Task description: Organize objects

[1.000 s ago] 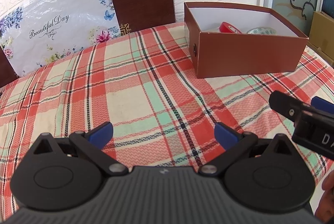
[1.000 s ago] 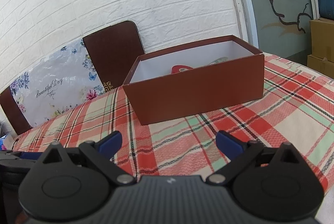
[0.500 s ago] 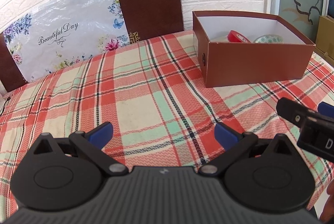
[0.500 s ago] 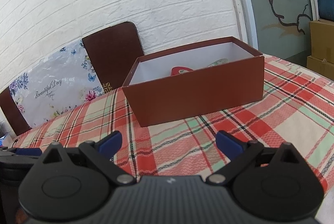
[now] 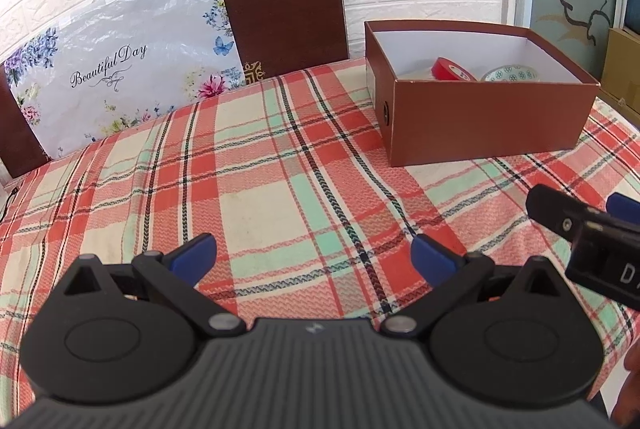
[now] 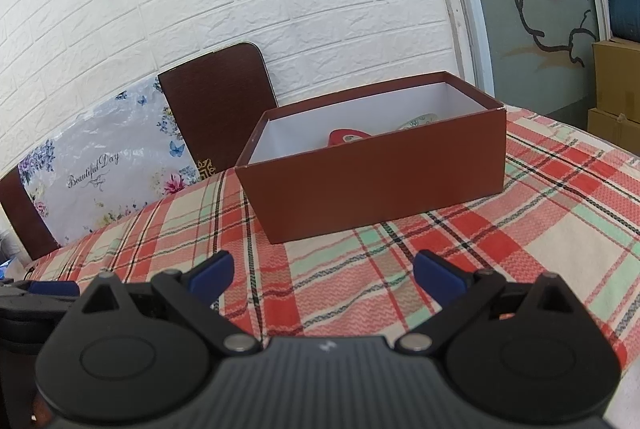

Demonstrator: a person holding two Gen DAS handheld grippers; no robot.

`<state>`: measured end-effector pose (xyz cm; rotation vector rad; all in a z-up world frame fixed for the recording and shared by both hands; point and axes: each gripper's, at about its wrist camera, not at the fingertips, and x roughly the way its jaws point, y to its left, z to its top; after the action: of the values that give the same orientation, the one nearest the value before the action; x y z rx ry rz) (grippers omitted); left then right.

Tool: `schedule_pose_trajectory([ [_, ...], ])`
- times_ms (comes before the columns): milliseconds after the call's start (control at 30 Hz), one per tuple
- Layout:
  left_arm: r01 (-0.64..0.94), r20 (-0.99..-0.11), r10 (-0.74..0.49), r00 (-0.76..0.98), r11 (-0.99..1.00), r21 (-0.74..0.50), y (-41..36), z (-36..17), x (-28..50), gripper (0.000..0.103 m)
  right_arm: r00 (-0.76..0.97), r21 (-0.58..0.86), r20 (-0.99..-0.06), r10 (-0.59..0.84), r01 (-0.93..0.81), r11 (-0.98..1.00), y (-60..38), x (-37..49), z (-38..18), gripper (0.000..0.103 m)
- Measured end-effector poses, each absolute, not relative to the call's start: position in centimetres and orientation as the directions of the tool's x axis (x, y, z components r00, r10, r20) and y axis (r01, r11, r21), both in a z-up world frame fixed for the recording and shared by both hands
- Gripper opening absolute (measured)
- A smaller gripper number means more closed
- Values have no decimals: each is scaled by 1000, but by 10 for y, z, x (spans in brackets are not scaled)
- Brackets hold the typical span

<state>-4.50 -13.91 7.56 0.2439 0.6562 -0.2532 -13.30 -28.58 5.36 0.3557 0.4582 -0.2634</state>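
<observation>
Two tape rolls — a red roll of tape (image 5: pixel 452 69) and a patterned pale one (image 5: pixel 510 74) — lie inside the open brown cardboard box (image 6: pixel 376 185), ahead-right of the left gripper (image 5: pixel 314 253), dead ahead of the nearer right gripper (image 6: pixel 324 273); both grippers gape wide, empty, over the plaid-clothed table (image 5: pixel 280 205).

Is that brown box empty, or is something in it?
Not empty. The lidless box holds a red tape roll and a patterned roll; the rest of its floor is hidden.

Your left gripper (image 5: pixel 314 255) hovers empty, fingers spread wide, over the plaid tablecloth (image 5: pixel 280 189), while the brown box (image 5: pixel 480 121) ahead to the right holds a red tape roll (image 5: pixel 452 69) beside a patterned one (image 5: pixel 510 74).
</observation>
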Motion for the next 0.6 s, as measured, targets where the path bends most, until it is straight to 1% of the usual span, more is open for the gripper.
schedule_pose_trajectory([
  [600,320,-648,-167,743,939,125,-140,74,-46,103,864,285,-474,-168,331,900,-288,-135,52,100],
])
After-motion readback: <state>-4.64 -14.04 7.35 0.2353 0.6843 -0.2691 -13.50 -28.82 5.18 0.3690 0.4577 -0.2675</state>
